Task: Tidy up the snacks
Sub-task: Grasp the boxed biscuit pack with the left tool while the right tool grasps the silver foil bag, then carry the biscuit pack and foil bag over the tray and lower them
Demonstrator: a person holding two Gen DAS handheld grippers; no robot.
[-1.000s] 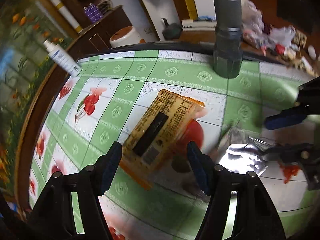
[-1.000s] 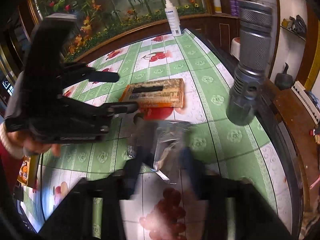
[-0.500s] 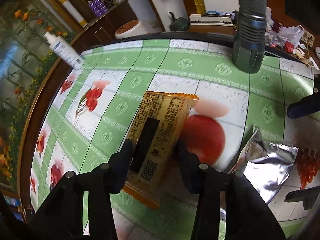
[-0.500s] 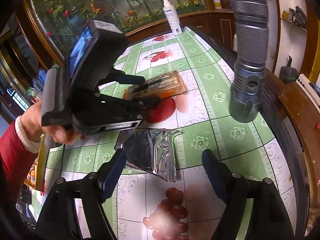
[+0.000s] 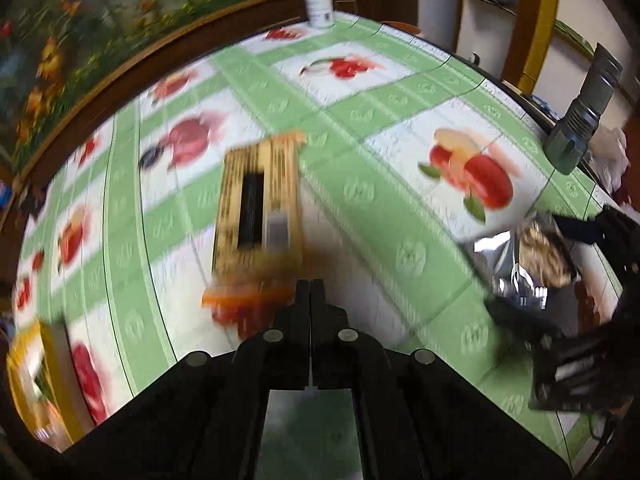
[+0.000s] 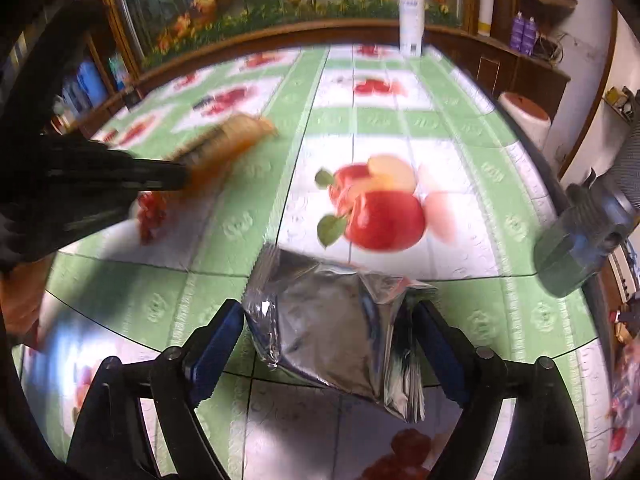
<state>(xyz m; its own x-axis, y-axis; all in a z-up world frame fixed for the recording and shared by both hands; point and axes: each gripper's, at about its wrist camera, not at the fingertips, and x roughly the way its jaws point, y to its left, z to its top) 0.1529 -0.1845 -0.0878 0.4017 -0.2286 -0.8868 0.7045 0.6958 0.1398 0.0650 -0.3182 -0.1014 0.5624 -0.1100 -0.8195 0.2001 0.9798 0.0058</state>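
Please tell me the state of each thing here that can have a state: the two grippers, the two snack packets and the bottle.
left gripper: shut on the orange snack packet's end.
right gripper: fingers around the silver packet.
orange snack packet: sealed, held, blurred.
silver packet: crumpled, between the fingers.
white bottle: upright, capped, on the far table edge.
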